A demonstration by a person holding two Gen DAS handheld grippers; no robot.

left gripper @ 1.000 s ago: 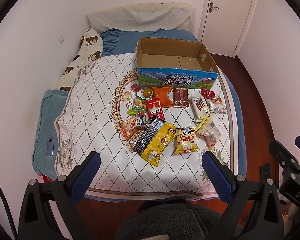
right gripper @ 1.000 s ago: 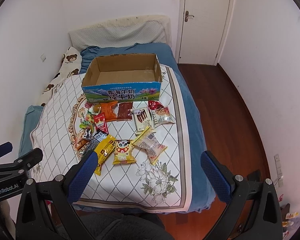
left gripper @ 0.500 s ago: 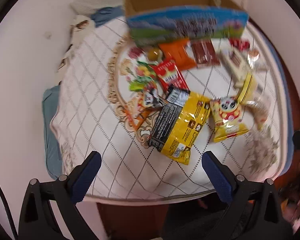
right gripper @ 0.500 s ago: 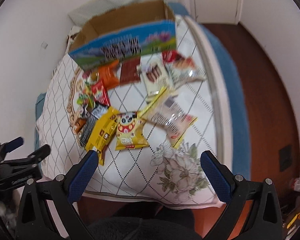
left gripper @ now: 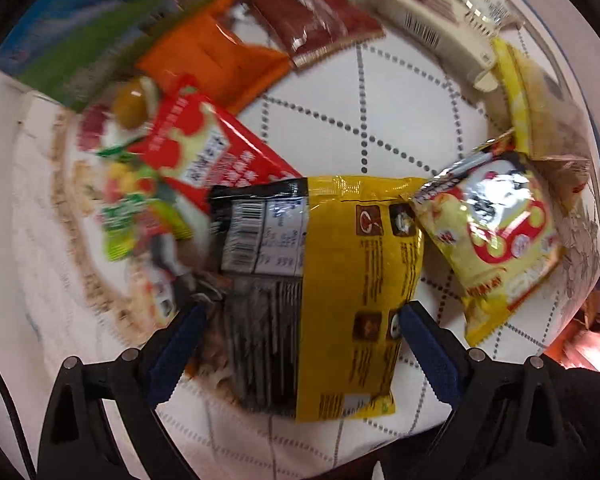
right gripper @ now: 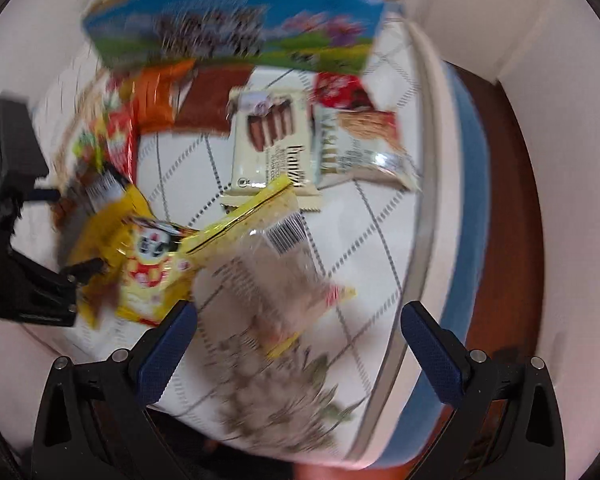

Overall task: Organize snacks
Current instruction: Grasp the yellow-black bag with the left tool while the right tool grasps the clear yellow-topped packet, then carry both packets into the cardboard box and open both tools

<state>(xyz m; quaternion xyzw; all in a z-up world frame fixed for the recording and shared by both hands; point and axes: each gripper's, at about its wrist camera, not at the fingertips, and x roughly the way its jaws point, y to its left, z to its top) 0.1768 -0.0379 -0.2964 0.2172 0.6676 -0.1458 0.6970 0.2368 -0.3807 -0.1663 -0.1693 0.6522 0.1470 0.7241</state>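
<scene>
Snack packets lie scattered on the quilted bed cover (left gripper: 380, 128) in front of a blue and green printed carton (right gripper: 236, 28). My left gripper (left gripper: 300, 320) is open, its blue fingers either side of a yellow and black packet (left gripper: 340, 280). To that packet's right lies a yellow panda packet (left gripper: 496, 232). A red packet (left gripper: 212, 156), an orange one (left gripper: 216, 56) and a brown one (left gripper: 316, 20) lie further off. My right gripper (right gripper: 300, 320) is open just above a clear packet with yellow edges (right gripper: 272, 256). Beyond it lies a cream wafer packet (right gripper: 272, 140).
The bed's right edge with its blue sheet (right gripper: 464, 216) drops to a dark wooden floor (right gripper: 508, 208). The left gripper's black body (right gripper: 16, 240) shows at the left of the right wrist view. A white wall (right gripper: 500, 8) stands behind the carton.
Both grippers have moved down and forward, close over the snacks. The left now straddles the yellow and black packet; the right hangs over the clear packet. Both stay open.
</scene>
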